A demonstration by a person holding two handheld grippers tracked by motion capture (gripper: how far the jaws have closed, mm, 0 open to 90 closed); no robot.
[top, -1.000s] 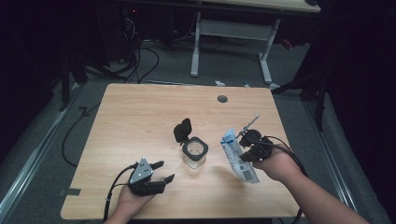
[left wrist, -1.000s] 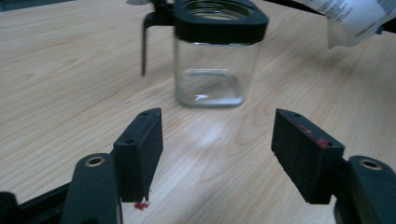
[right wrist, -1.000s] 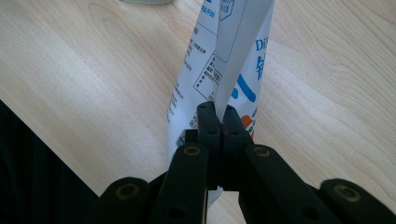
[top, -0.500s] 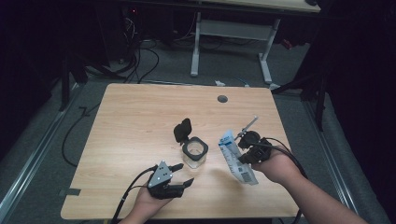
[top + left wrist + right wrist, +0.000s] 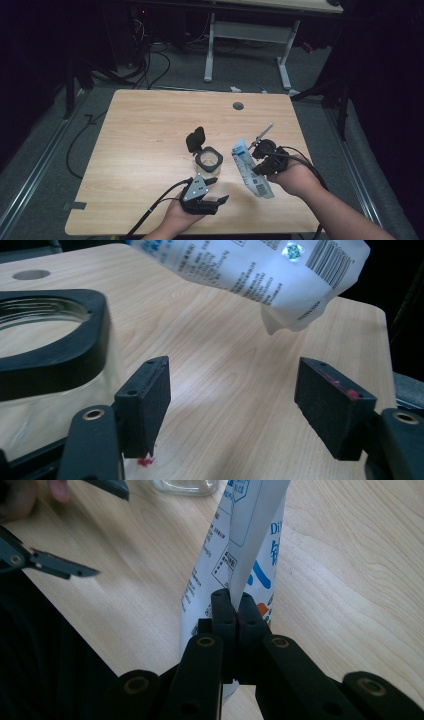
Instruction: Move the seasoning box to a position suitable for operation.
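Pale wood-grain surface (image 5: 150, 130), rectangular, with a small round hole near the far edge. Near its middle, toward the near side, a clear glass jar with a thick black square-shouldered collar (image 5: 209, 159), mouth open, black hinged lid (image 5: 195, 140) tipped up behind it. Just right of the jar, a white printed plastic pouch with blue lettering and a barcode (image 5: 251, 170), lifted clear of the surface and slanting, upper end close to the jar. Right tool (image 5: 234, 611) clamped tight on a flat seam of that pouch, black pads pressed together with only the film between. Left tool (image 5: 232, 395) low over the near edge, just in front of the jar, jaws spread wide and just lately widening, bare wood between them and nothing gripped. From the left gripper view: jar collar (image 5: 50, 335) close beside the left-hand pad (image 5: 150, 400), pouch corner (image 5: 295, 285) hanging above and beyond the gap, touching neither pad.
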